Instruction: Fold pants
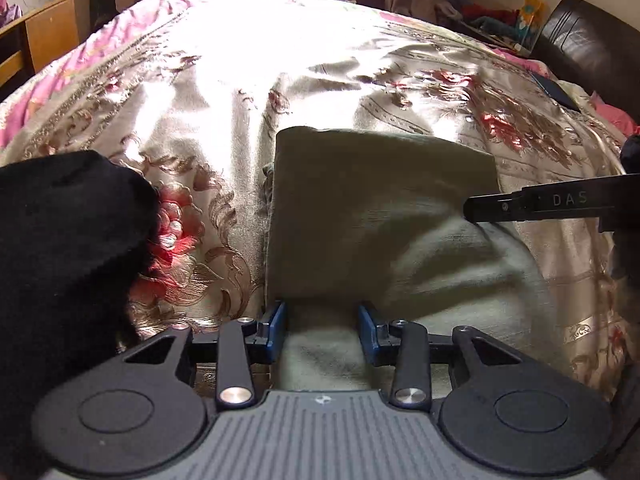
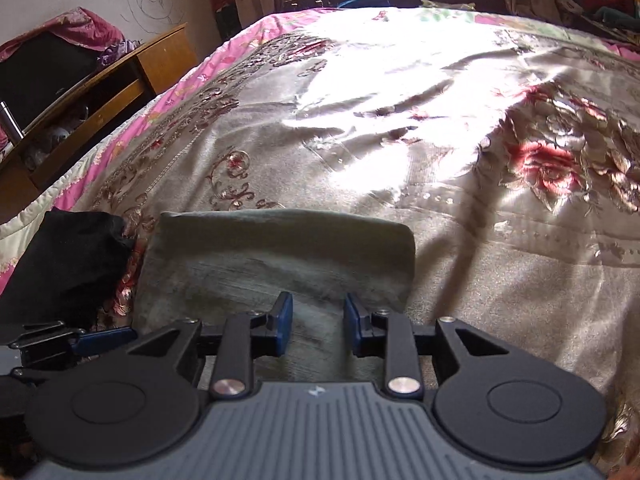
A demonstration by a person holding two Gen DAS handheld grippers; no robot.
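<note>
While the folded pants lie on the bedspread, I see my left gripper part-open over them. My right gripper is part-open too, gripping nothing.

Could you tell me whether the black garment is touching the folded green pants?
Apart: the left wrist view shows floral bedspread between the black garment and the folded green pants.

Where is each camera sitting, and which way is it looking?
Left wrist: rides the left tool, looking along its open fingers over the green pants and the bed; right tool enters beside.
Right wrist: rides the right tool, facing across the pants; left tool peeks in.
Both share pants, black cloth, bed.
</note>
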